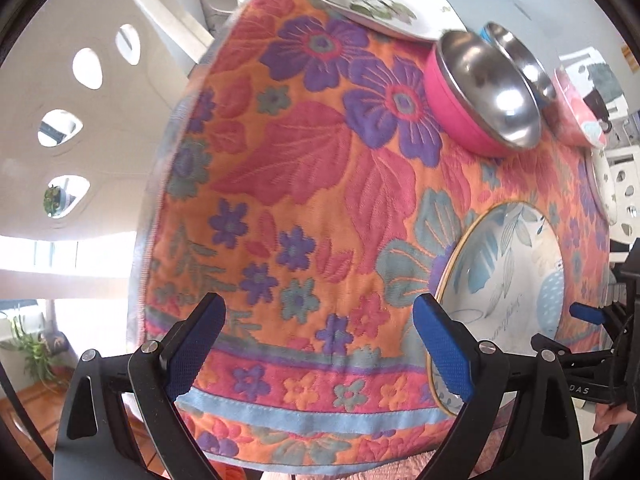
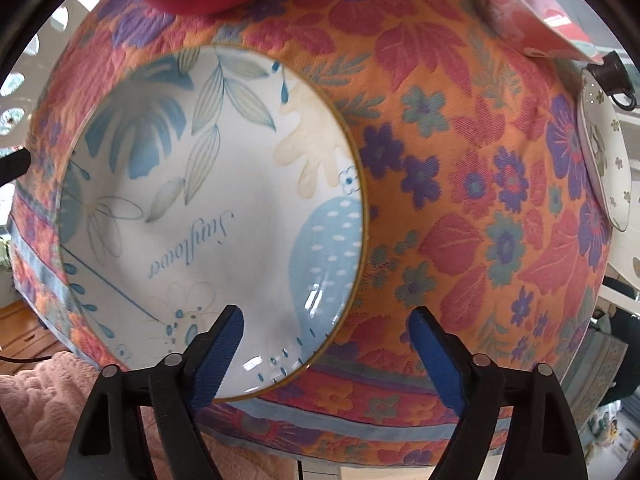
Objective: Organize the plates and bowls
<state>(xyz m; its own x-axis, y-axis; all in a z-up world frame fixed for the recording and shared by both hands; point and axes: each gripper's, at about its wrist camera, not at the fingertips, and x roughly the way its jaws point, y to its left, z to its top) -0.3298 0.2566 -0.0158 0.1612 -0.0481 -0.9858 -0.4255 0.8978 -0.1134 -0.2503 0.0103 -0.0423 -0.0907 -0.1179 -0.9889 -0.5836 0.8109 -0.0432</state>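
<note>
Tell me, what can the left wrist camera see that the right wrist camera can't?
Only the left wrist view shows the shiny inside of the pink bowl and a room wall with oval holes.

Only the right wrist view shows the whole blue-leaf plate, with its writing.

Both show the flowery tablecloth, that plate, the square flowered plate, and an open gripper.

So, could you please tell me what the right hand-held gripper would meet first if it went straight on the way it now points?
Most likely the near rim of the blue leaf plate. The right hand-held gripper points down with open, empty jaws: the plate's edge lies between them, with the flowered tablecloth beside it. Depth is hard to judge.
</note>
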